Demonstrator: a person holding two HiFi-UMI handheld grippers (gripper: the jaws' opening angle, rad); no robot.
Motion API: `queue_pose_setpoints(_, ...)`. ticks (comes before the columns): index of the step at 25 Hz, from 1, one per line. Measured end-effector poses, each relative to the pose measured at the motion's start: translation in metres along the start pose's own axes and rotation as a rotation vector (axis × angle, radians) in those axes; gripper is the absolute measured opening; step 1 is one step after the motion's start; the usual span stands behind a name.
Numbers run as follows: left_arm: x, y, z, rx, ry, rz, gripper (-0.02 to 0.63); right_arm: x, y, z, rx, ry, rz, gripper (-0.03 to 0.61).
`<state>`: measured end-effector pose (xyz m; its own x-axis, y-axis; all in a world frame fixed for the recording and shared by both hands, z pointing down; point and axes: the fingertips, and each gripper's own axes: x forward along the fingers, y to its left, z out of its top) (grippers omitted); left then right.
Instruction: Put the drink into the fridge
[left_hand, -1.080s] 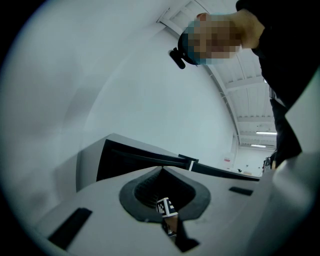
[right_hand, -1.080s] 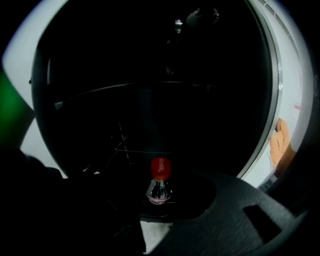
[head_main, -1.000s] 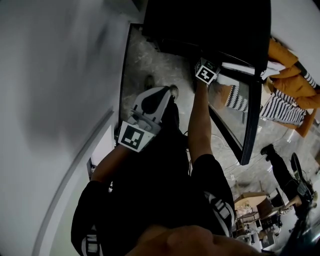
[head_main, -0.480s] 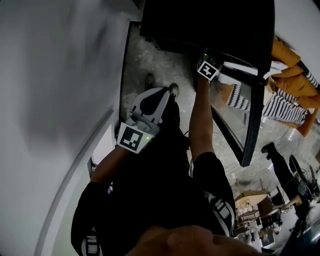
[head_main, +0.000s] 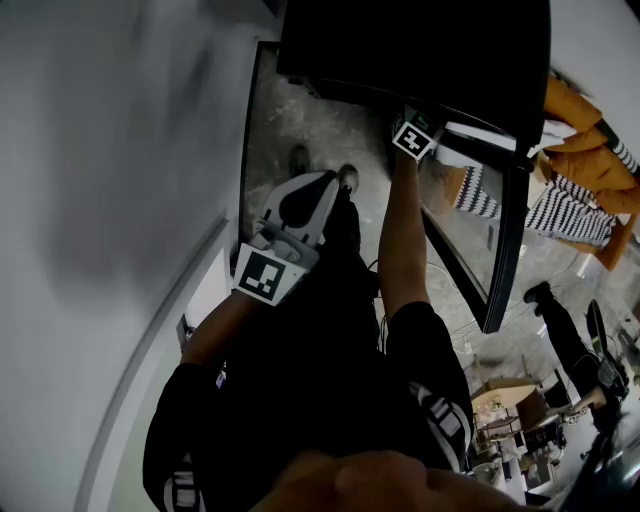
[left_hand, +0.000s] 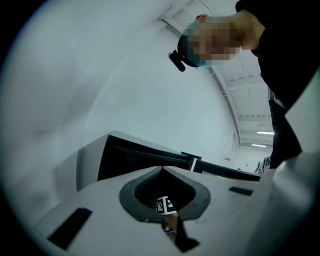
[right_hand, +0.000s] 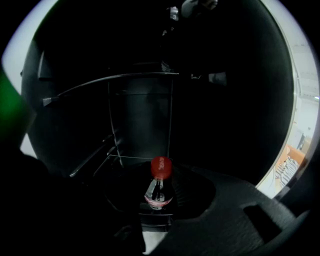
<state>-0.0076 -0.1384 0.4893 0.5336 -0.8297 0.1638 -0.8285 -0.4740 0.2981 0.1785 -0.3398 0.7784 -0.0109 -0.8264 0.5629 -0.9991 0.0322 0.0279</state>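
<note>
The drink is a clear bottle (right_hand: 159, 192) with a red cap (right_hand: 161, 166). It sits upright between the dark jaws of my right gripper (right_hand: 162, 176), which is shut on it inside the black fridge (head_main: 420, 50). From the head view only that gripper's marker cube (head_main: 413, 138) shows at the fridge mouth, and the jaws and bottle are hidden. My white left gripper (head_main: 328, 188) hangs low at the left, clear of the fridge, shut and holding nothing. Its closed jaws (left_hand: 162, 170) point toward the fridge (left_hand: 135, 157).
The fridge's glass door (head_main: 500, 250) stands open to the right of my right arm. Wire shelves (right_hand: 115, 82) cross the dark interior ahead of the bottle. A pale wall (head_main: 110, 200) runs along the left. An orange and striped garment (head_main: 580, 190) lies beyond the door.
Nothing has visibly moved apart from a slight shift of the head view. Both grippers keep their places and the bottle stays gripped.
</note>
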Motion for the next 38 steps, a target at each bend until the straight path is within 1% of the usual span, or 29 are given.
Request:
queue_pose_setpoints(4,0.001,-0.001,0.0,-0.004,0.001,-0.002,0.005,0.005,-0.006,-0.012,-0.001,-0.004,-0.021,0.121)
queue_pose_setpoints(7,0.001,-0.001,0.001,-0.005,-0.003,-0.003,0.005,0.004,-0.003,-0.009,-0.006,-0.016,-0.018,0.121)
queue_pose_setpoints(11,0.001,0.0,0.0,-0.009,-0.003,-0.001,0.005,0.009,-0.008,-0.021,0.002,-0.012,-0.036,0.121)
queue_pose_setpoints(13,0.001,0.001,0.0,-0.008,-0.006,0.001,0.005,0.008,-0.006,-0.017,-0.002,-0.023,-0.036,0.123)
queue_pose_setpoints(16,0.0,0.002,0.0,-0.007,-0.006,0.004,0.005,0.003,0.001,0.0,-0.023,-0.051,-0.028,0.123)
queue_pose_setpoints(19,-0.001,0.003,-0.002,-0.007,-0.003,0.004,0.005,0.005,0.0,-0.005,-0.026,-0.042,-0.034,0.124)
queue_pose_setpoints(29,-0.002,0.007,-0.001,-0.015,-0.006,0.011,0.005,0.004,0.002,0.004,-0.031,-0.041,-0.031,0.126)
queue_pose_setpoints(38,-0.001,0.009,-0.001,-0.016,-0.006,0.015,0.005,0.007,0.003,0.003,-0.044,-0.038,-0.032,0.129)
